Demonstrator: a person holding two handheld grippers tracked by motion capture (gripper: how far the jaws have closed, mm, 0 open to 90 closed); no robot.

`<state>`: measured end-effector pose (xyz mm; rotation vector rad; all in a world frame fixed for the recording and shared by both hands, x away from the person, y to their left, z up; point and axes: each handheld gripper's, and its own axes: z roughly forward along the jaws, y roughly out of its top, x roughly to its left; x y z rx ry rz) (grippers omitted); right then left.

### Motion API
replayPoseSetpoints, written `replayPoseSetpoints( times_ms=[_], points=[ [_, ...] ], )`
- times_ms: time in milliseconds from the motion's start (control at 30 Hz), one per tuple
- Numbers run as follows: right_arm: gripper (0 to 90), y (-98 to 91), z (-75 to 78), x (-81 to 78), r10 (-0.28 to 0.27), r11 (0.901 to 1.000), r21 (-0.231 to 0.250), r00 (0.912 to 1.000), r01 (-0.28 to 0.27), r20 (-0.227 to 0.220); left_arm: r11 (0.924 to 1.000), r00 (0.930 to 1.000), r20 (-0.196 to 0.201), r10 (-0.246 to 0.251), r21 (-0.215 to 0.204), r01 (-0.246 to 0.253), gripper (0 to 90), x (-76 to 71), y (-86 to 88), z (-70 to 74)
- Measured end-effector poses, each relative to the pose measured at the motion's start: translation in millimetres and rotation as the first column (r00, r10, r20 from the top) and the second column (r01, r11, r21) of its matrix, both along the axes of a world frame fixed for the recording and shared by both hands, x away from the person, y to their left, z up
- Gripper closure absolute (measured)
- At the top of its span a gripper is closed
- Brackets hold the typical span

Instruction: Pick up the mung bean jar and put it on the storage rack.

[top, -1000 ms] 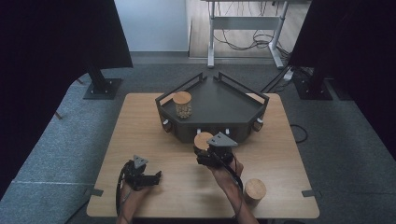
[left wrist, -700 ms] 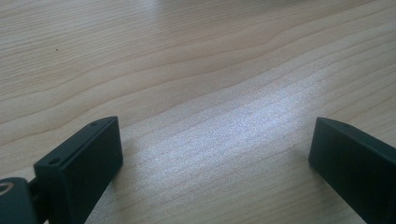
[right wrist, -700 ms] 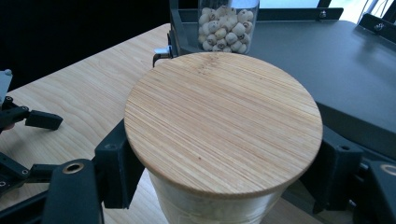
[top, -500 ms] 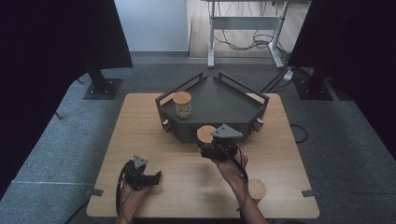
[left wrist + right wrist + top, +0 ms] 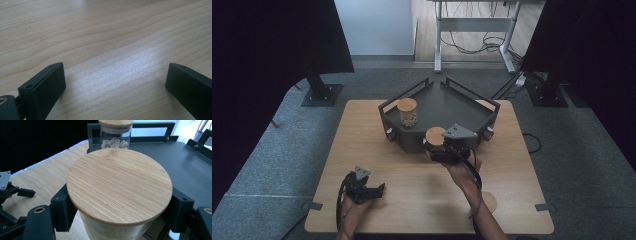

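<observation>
Currently a lidded jar [image 5: 119,187] is pinched between the right gripper [image 5: 438,150] fingers and carried; it must be set into the tray [image 5: 452,107] beyond them. Left gripper [image 5: 115,82] fingers are spread over bare table [image 5: 100,37].

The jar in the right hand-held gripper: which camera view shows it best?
The right gripper view shows the jar best: its round wooden lid is close, with the black jaws pressing on the glass below it. The high view shows the same jar small, at the front edge of the dark tray. The left gripper view looks at bare table.

Right gripper [image 5: 438,150] fingers clamped, raised; left gripper [image 5: 379,189] fingers apart, low.
</observation>
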<state>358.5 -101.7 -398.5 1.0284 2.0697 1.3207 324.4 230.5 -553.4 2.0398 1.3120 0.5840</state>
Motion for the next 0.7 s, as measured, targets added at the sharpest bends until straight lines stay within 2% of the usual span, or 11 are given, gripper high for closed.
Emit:
replayPoseSetpoints(
  times_ms=[700],
  points=[
    [24.8, -13.6, 21.9, 21.6, -0.027, 0.9995, 0.018, 0.9995, 0.027, 0.015, 1.0000, 1.0000, 0.000, -0.001, 0.000, 0.001, 2.5, 0.2, -0.1, 0.0]
  ],
)
